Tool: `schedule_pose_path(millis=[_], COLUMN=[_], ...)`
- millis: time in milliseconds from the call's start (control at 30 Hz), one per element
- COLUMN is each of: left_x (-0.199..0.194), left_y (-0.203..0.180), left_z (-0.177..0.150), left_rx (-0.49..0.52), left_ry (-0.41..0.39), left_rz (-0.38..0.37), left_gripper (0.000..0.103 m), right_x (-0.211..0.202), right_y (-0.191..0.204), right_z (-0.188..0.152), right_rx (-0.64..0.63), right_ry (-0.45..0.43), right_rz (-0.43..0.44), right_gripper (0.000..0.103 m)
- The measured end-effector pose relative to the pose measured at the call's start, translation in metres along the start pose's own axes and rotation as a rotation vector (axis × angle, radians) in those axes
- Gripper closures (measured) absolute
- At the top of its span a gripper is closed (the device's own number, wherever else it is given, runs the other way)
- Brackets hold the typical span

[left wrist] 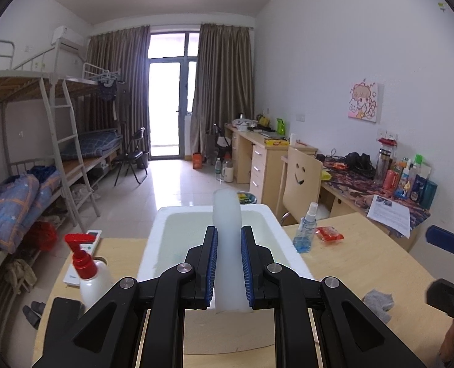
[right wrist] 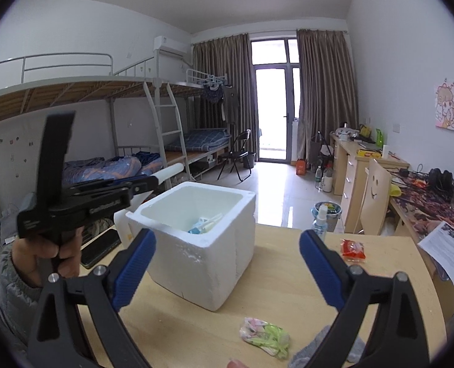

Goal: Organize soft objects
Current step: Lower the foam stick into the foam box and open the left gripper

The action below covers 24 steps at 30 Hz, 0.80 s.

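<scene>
My left gripper [left wrist: 229, 230] is shut on a white, soft-looking roll [left wrist: 225, 208], and holds it over the open white foam box [left wrist: 162, 214]. In the right wrist view a hand carries that gripper [right wrist: 153, 181] left of the box [right wrist: 202, 257], the roll [right wrist: 171, 172] sticking out past its tips. My right gripper [right wrist: 227, 239] stands wide open with nothing between its blue pads, on the near side of the box. A grey sock [right wrist: 322, 348] and a pastel bundle in a clear bag [right wrist: 265, 335] lie on the table below it. Small items [right wrist: 203, 225] lie inside the box.
A red packet [right wrist: 353, 249] and a blue spray bottle [right wrist: 320, 220] sit to the right beyond the box. A red-topped pump bottle [left wrist: 88, 273], a remote [left wrist: 82, 254] and a dark phone [right wrist: 101, 253] stand left of it. A wooden chair [left wrist: 300, 181] is behind the table.
</scene>
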<state>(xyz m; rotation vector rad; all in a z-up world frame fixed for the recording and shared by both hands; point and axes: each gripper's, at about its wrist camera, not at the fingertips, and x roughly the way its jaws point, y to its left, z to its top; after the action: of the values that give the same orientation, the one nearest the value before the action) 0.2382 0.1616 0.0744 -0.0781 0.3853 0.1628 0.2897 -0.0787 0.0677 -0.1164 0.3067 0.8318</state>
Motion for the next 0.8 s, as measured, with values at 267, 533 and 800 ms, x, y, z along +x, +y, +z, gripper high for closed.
schedule_pose_path(millis=[267,533,800], left_x=[0.017,0.04,0.06], left_y=[-0.011,-0.012,-0.013], left_z=[0.011,0.015,0.014], left_rx=[0.016,0.015,0.019], left_ry=[0.029,0.075,0.123], left_rz=[0.008,0.018,0.033], left_gripper=[0.086,0.086,0.085], right_x=[-0.018,-0.036,-0.044], right_y=[-0.008,-0.01,-0.015], right_z=[-0.013,-0.022,-0.029], right_rx=[0.018,0.019,0.029], right_ry=[-0.01,-0.023,-0.029], right_rz=[-0.015,-0.045,-0.063], right_gripper=[0.006,0.006,0.006])
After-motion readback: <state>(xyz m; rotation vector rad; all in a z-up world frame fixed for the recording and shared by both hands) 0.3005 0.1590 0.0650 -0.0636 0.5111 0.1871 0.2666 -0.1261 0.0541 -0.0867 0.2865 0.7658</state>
